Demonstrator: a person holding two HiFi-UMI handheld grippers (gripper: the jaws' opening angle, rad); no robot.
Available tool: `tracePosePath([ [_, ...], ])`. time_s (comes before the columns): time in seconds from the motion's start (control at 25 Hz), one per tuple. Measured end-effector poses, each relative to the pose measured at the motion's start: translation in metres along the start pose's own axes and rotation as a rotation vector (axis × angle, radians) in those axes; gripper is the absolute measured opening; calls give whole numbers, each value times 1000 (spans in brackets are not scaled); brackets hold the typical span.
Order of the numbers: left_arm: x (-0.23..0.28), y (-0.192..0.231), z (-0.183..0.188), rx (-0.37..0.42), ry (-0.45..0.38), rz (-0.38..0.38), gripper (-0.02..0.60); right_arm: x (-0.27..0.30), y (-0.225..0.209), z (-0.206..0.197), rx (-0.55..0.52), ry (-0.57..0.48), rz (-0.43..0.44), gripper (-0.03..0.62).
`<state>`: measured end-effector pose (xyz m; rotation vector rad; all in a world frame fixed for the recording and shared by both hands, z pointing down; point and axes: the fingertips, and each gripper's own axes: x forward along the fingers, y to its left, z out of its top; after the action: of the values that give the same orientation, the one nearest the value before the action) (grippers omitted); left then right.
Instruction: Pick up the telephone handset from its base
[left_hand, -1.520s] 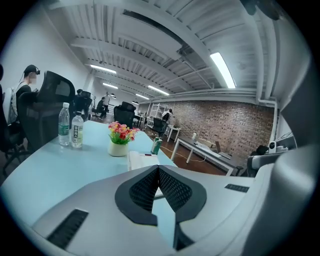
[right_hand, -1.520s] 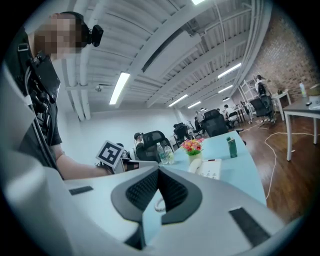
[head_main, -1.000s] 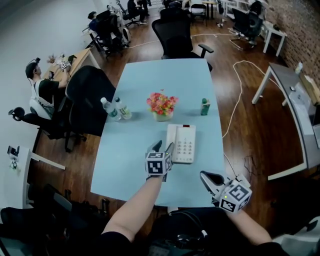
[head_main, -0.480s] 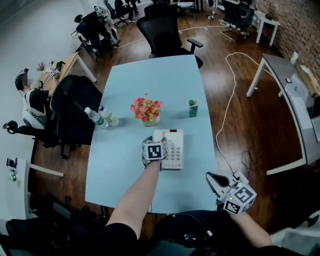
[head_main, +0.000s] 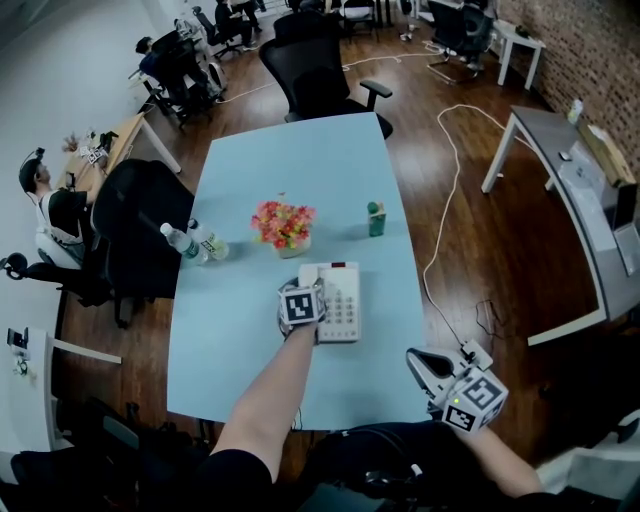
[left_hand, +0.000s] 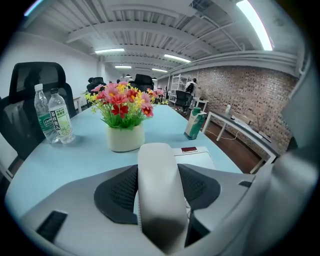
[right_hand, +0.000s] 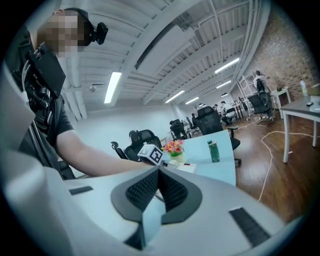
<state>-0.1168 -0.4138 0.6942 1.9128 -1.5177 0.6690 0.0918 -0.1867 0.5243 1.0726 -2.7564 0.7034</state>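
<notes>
A white telephone (head_main: 345, 300) lies on the light blue table (head_main: 290, 160) just in front of the flower pot. Its handset (left_hand: 157, 185) rests on the base's left side, mostly hidden under my left gripper (head_main: 302, 285) in the head view. In the left gripper view, the handset runs lengthwise between the two dark pads (left_hand: 117, 192), which hug its sides; the jaws are closing on it. The base (left_hand: 196, 156) shows past the handset. My right gripper (head_main: 416, 358) hangs beyond the table's near right corner, away from the phone. Its pads (right_hand: 172, 190) meet with nothing between them.
A pot of pink and red flowers (head_main: 283, 225) stands behind the phone. Two water bottles (head_main: 190, 243) are at the table's left edge, and a green carton (head_main: 375, 218) is to the right. Black office chairs (head_main: 140, 225) flank the table. A cable (head_main: 440, 230) trails on the wooden floor.
My left gripper has moved forward and down from the near side of the phone onto the handset. The right gripper has barely shifted.
</notes>
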Motion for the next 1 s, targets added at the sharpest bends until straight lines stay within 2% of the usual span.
tracePosePath([
  [0.16,-18,-3,6,-6,-37,-27,239,2,16,0,-11,-4,10,18],
  [0.4,-71,-9,27,-48,-172,-127,238,8,40,0,-32,-14,32,18],
  [0.76,-204,-14,12,-61,-375,-363,238,30,98,-7,-61,-19,99,18],
  [1.0,-287,9,-14,-50,-445,-412,238,44,134,-21,-73,-3,128,18],
])
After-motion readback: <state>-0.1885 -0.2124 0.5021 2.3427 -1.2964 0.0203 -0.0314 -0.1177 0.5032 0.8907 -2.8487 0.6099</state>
